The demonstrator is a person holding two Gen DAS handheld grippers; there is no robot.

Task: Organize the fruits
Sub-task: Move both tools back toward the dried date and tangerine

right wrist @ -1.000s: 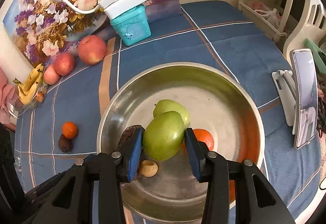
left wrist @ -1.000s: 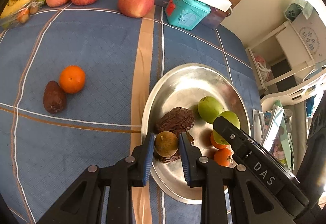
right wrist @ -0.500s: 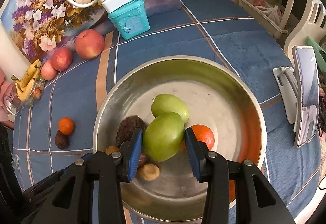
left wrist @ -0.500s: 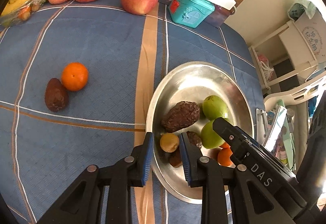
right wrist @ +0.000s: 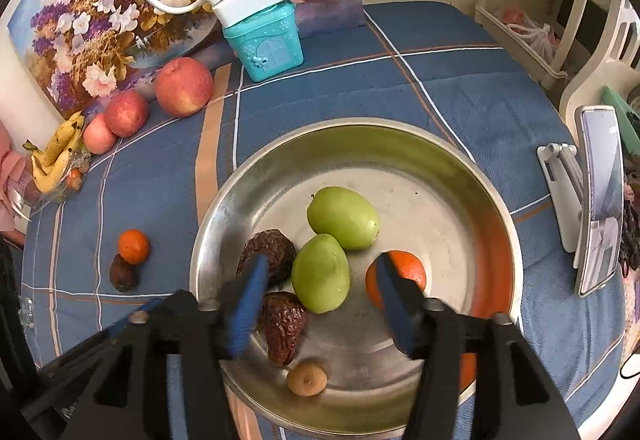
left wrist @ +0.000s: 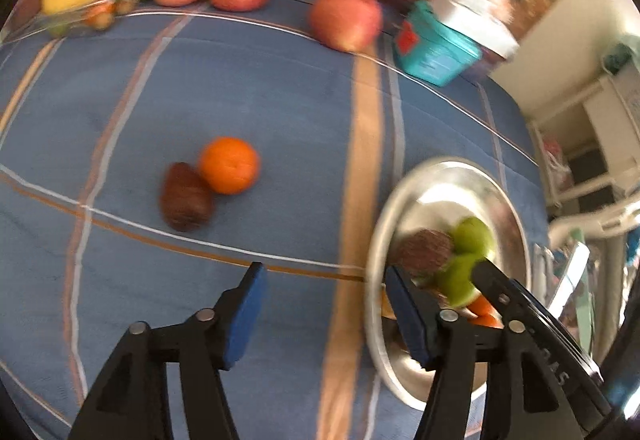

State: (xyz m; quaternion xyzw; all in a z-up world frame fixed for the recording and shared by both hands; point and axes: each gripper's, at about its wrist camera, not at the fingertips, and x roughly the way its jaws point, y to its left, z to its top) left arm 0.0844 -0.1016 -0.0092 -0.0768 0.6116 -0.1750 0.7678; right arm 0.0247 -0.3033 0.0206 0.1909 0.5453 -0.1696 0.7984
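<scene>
The metal bowl (right wrist: 496,200) already holds two green fruits (right wrist: 320,272), an orange and several brown ones; a small orange (left wrist: 229,165) and a brown fruit (left wrist: 185,197) remain on the tabletop. Both tools have just been opening: the right tool (right wrist: 318,284) has let go of its green fruit, while the left tool (left wrist: 322,290), now wide and empty, has swung from the bowl toward the tabletop.

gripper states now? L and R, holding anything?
Left gripper: open, jaws just opened, empty, over the cloth.
Right gripper: open, jaws just opened, green fruit between them, released in the metal bowl.
</scene>
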